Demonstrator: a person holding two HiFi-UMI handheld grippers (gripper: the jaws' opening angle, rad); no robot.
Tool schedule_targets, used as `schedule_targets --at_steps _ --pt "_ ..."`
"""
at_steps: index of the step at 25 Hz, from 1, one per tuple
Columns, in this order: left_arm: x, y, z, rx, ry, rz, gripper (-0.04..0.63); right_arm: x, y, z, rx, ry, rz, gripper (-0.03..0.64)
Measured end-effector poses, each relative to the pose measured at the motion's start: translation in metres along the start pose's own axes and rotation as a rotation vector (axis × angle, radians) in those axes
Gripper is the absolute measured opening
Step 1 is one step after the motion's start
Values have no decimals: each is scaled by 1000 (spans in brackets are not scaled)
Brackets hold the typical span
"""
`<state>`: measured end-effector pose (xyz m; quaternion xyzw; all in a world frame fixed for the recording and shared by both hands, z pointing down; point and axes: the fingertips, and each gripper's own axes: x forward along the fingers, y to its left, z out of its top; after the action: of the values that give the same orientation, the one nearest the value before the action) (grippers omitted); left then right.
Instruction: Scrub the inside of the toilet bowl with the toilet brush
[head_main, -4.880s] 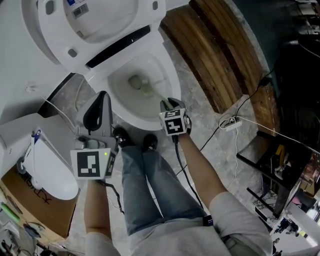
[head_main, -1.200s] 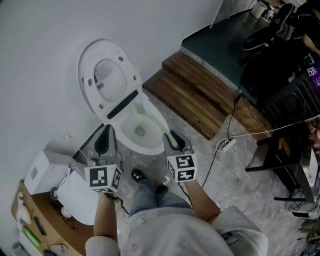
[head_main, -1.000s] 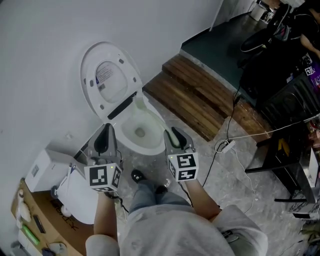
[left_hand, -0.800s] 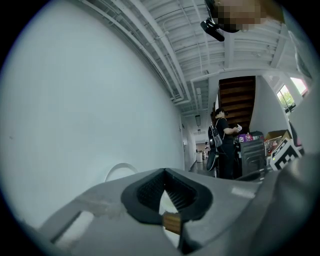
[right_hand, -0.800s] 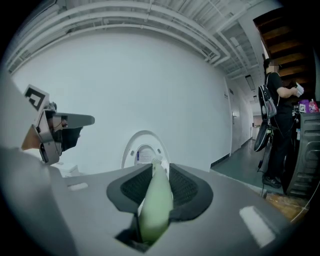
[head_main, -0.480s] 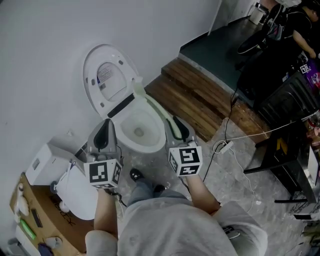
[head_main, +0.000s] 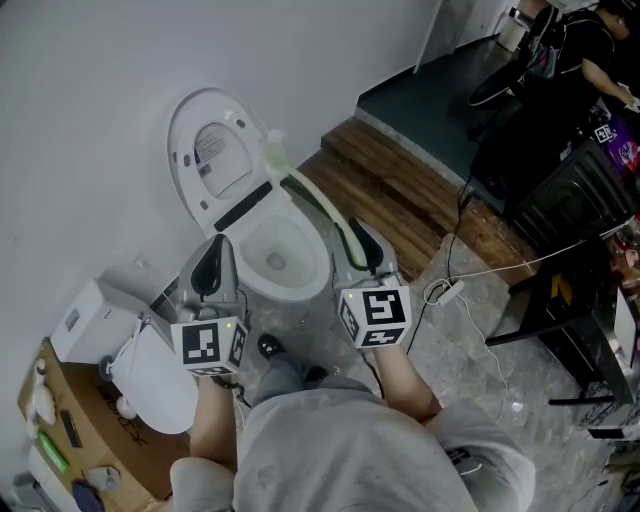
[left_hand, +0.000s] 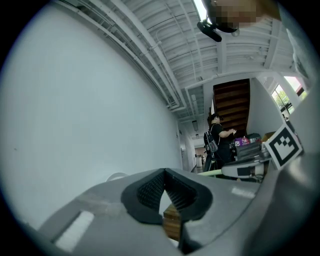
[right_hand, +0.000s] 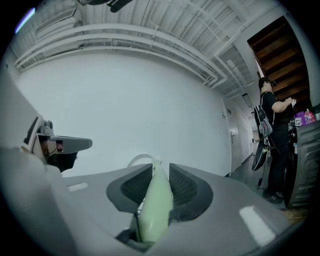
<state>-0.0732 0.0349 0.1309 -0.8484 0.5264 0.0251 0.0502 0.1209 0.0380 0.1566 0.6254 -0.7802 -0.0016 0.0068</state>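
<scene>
The right gripper is clamped on the pale green handle of the toilet brush, which stands upright between its two ribbed pads and runs straight away from them. In the head view the right gripper holds the handle's near end. From there the toilet brush slants forward and to the left, across the right side of the toilet bowl. Its head is up past the bowl's far rim, just beside the raised lid, not down inside the bowl.

The left gripper is closed with nothing in it, its pads meeting at the tips. It hangs to the left of the bowl, level with the right gripper, the bowl lying between the two.

Farther off to the right gripper's right are wooden steps, and beyond them a person stands by dark equipment.
</scene>
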Motion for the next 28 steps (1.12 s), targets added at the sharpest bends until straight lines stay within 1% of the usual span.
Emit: schedule_targets --at_steps 11,28 --pt "-22 4 5 -11 -14 8 5 -19 17 22 -35 -64 -8 104" --pt "-41 1 10 -16 -15 -1 5 -38 30 28 -37 -89 -9 103"
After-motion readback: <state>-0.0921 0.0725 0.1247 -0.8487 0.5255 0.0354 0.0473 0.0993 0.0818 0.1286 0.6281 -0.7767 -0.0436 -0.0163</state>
